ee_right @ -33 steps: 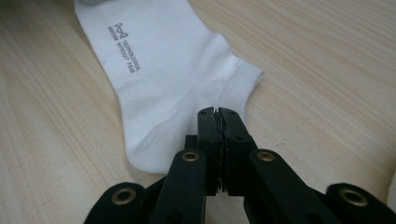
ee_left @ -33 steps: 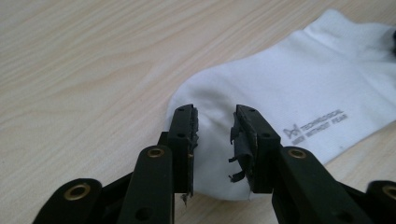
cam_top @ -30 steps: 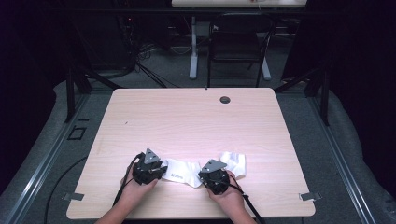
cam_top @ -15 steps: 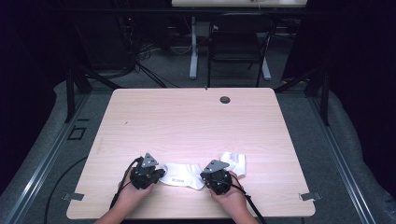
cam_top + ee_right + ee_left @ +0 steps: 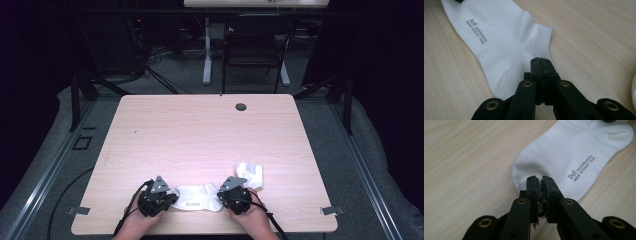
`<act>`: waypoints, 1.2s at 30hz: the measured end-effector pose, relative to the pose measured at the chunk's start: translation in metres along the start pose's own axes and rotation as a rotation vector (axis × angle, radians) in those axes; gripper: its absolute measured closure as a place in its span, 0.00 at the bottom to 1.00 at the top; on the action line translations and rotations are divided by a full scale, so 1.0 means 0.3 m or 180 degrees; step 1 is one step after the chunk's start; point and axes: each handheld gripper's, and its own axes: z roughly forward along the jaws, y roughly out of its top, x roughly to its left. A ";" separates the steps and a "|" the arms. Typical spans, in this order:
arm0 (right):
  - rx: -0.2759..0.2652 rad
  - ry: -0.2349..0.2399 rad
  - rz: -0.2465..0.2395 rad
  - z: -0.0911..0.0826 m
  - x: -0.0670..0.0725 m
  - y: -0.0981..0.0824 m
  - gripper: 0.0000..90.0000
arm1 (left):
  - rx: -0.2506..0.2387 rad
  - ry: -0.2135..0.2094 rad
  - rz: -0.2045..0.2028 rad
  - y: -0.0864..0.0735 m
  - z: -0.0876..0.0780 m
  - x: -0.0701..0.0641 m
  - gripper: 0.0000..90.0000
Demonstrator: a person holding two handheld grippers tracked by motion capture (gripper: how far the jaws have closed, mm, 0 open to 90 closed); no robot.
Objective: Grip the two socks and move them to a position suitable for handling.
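Note:
A white sock (image 5: 197, 198) with grey print lies flat near the table's front edge, stretched between my two grippers. My left gripper (image 5: 172, 196) is at its toe end. In the left gripper view the sock (image 5: 564, 152) has its toe edge pinched between the jaws of that gripper (image 5: 540, 179); the jaws have just eased open slightly and stand nearly together. My right gripper (image 5: 220, 198) is at the cuff end. In the right gripper view it (image 5: 540, 60) is shut on the sock (image 5: 499, 37), and a crease runs to the jaw tips.
A second white sock (image 5: 250, 174) lies crumpled just beyond the right gripper, and its edge (image 5: 634, 87) shows at the far right of the right gripper view. The wooden table (image 5: 200, 135) has a dark grommet (image 5: 241, 106) at the back. A chair (image 5: 252, 50) stands behind it.
The left hand has shifted a little left and toward the front edge, drawing the sock out straighter. The right hand has stayed put.

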 end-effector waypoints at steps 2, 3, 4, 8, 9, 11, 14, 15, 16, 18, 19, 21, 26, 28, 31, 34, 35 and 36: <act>0.0058 -0.0001 -0.0009 -0.007 0.002 -0.001 1.00 | -0.0010 -0.0010 0.0007 -0.004 -0.002 -0.007 0.91; 0.0052 0.0017 0.0009 -0.007 0.002 -0.001 0.99 | -0.0017 -0.0007 0.0012 -0.005 -0.003 -0.008 0.89; 0.0055 0.0026 0.0017 -0.008 0.001 -0.002 0.98 | -0.0017 -0.0007 0.0012 -0.005 -0.003 -0.008 0.88; -0.0079 0.0012 0.0121 -0.029 -0.014 0.005 0.85 | -0.0152 0.0012 -0.0040 0.000 -0.017 0.000 0.79; -0.0148 -0.0001 0.0167 -0.037 -0.018 0.006 0.83 | -0.0234 0.0019 -0.0072 0.006 -0.030 0.006 0.77; -0.0214 -0.0034 0.0187 -0.052 -0.027 0.009 0.82 | -0.0296 0.0041 -0.0085 0.009 -0.038 0.011 0.75; -0.0460 -0.0418 0.0273 -0.114 -0.075 0.001 0.80 | -0.0351 0.0128 -0.0072 0.009 -0.044 0.027 0.68; -0.0507 -0.0525 0.0335 -0.125 -0.091 -0.004 0.79 | -0.0346 0.0164 -0.0098 0.006 -0.040 0.041 0.67; -0.0507 -0.0525 0.0335 -0.125 -0.091 -0.004 0.79 | -0.0346 0.0164 -0.0098 0.006 -0.040 0.041 0.66; -0.0522 -0.0718 0.0452 -0.146 -0.134 -0.021 0.79 | -0.0366 0.0184 -0.0127 0.005 -0.037 0.051 0.65; -0.0520 -0.0767 0.0514 -0.150 -0.148 -0.027 0.78 | -0.0370 0.0209 -0.0111 0.005 -0.036 0.057 0.64; -0.0520 -0.0887 0.0747 -0.149 -0.204 -0.054 0.77 | -0.0385 0.0214 -0.0133 0.006 -0.034 0.065 0.63; -0.0480 -0.0972 0.0935 -0.132 -0.240 -0.073 0.75 | -0.0365 0.0219 -0.0140 0.005 -0.025 0.072 0.62; -0.0425 -0.0965 0.1001 -0.118 -0.250 -0.077 0.74 | -0.0353 0.0228 -0.0144 0.005 -0.021 0.074 0.62; -0.0261 -0.0890 0.1030 -0.063 -0.259 -0.074 0.74 | -0.0369 0.0240 -0.0167 0.007 -0.020 0.078 0.61; -0.0232 -0.0810 0.1021 -0.033 -0.265 -0.064 0.76 | -0.0381 0.0252 -0.0168 0.011 -0.020 0.087 0.61; -0.0250 -0.0762 0.1039 -0.026 -0.266 -0.058 0.76 | -0.0377 0.0253 -0.0163 0.012 -0.019 0.090 0.61; -0.0262 -0.0690 0.1047 -0.020 -0.268 -0.051 0.77 | -0.0377 0.0253 -0.0163 0.012 -0.019 0.090 0.61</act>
